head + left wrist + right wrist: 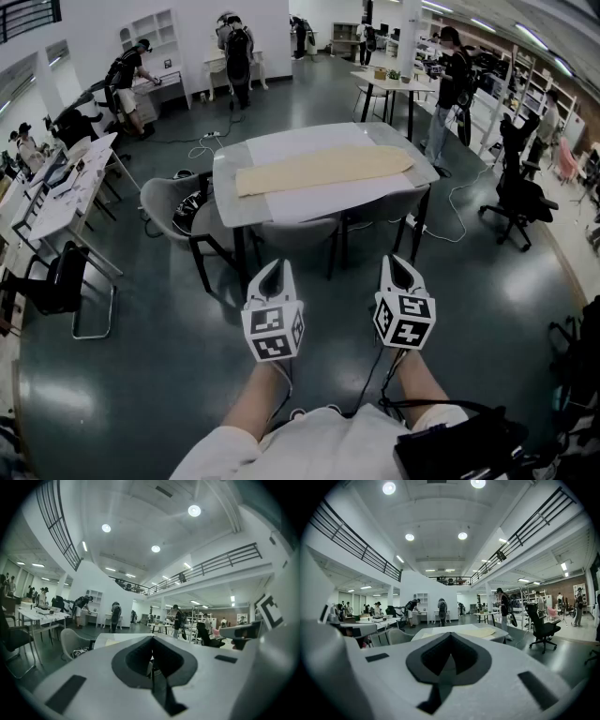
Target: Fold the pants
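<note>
left gripper (pixel 273 265) and right gripper (pixel 401 260) are both pinched closed on nothing, well short of the table (pixel 225 187) where the tan pants (pixel 323 167) lie flat, so I'd step in and open up first

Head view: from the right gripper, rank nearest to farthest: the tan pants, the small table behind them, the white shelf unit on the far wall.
From the right gripper:
1. Tan pants, flat on the table straight ahead.
2. Small table, beyond, slightly right.
3. White shelf unit, far wall, upper left.
</note>
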`<action>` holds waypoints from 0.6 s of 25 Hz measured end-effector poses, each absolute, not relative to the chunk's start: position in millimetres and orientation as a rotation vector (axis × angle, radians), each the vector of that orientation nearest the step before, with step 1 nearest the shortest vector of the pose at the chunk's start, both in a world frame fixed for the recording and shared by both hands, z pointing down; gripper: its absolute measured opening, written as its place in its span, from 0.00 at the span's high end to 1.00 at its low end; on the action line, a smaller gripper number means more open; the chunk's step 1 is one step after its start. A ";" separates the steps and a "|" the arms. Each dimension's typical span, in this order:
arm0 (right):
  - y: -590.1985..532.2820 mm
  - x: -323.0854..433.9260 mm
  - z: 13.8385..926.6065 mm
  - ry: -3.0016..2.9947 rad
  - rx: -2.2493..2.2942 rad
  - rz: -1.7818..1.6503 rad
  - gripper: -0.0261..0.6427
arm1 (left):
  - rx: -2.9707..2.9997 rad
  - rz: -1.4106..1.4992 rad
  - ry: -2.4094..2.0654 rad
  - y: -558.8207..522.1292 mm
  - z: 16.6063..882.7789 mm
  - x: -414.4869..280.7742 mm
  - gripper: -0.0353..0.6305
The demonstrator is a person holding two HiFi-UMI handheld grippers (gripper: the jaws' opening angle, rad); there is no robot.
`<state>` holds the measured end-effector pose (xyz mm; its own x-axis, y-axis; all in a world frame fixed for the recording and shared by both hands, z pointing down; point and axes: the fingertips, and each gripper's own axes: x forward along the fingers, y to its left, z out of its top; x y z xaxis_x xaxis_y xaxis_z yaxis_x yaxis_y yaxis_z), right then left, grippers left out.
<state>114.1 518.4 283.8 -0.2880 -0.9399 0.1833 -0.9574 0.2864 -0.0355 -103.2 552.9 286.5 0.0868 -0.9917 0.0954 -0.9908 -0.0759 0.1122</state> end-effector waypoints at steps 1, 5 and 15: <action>519.6 112.4 284.9 -2.413 1.794 0.209 0.97 | 2.201 -0.008 -2.028 553.9 287.4 -105.6 0.94; 523.0 107.1 287.7 -2.406 1.794 0.211 0.97 | 2.196 -0.008 -2.020 556.5 291.6 -113.4 0.94; 526.3 102.9 302.8 -2.342 1.842 0.267 0.97 | 2.247 0.017 -1.964 551.0 302.8 -119.8 0.94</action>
<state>102.9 526.3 302.8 -0.2347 -0.9455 0.2259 -0.9720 0.2301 -0.0468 -119.8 551.0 302.8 0.1395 -0.9839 0.1117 -0.9857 -0.1272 0.1103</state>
